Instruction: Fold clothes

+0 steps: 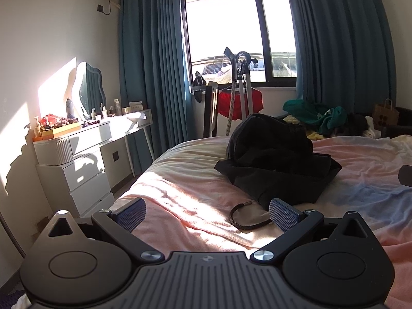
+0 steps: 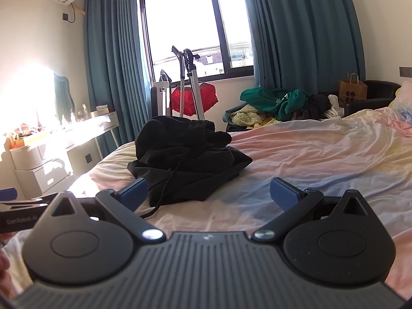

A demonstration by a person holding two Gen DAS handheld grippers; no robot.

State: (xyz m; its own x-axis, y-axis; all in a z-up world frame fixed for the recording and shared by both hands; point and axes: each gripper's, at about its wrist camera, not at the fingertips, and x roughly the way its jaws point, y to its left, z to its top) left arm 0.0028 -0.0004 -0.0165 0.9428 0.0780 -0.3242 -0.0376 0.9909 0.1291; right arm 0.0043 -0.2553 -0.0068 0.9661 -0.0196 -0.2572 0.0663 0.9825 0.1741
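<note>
Left wrist view: the left gripper (image 1: 207, 212) is spread wide and holds nothing, low over the bed (image 1: 180, 190). Ahead and slightly right lies the black garment (image 1: 278, 159), heaped in a rumpled mound on the pastel sheet, nothing folded yet by the look of it. Its drawstring (image 1: 244, 219) trails out in a loop between the fingers, near the right pad (image 1: 283, 213), which sits just beside the nearest edge of the cloth. A white counter (image 1: 85, 134) crowded with bottles stands well apart at the left, by the teal curtains (image 1: 152, 59). To start well, I judge it best to ignore the cord and take a real hem or waistband edge, since pulling the string would only cinch the fabric.

Right wrist view: the right gripper (image 2: 207, 193) is likewise spread and empty. The black garment (image 2: 188, 159) sits ahead and to the left, its ribbed waistband uppermost at the back of the heap, the drawstring (image 2: 164, 193) running down toward the left pad (image 2: 135, 191). Part of the other tool shows at the left edge. A second pile of clothes (image 2: 278, 103), green and yellow, lies beyond the bed and is not in play. The step in hand seems to be the first pickup: each gripper should pinch one corner of the waistband, lift until the cloth hangs free, then lay it flat on open sheet to the right. Grabbing several layers at once would probably keep the bundle tangled.
</note>
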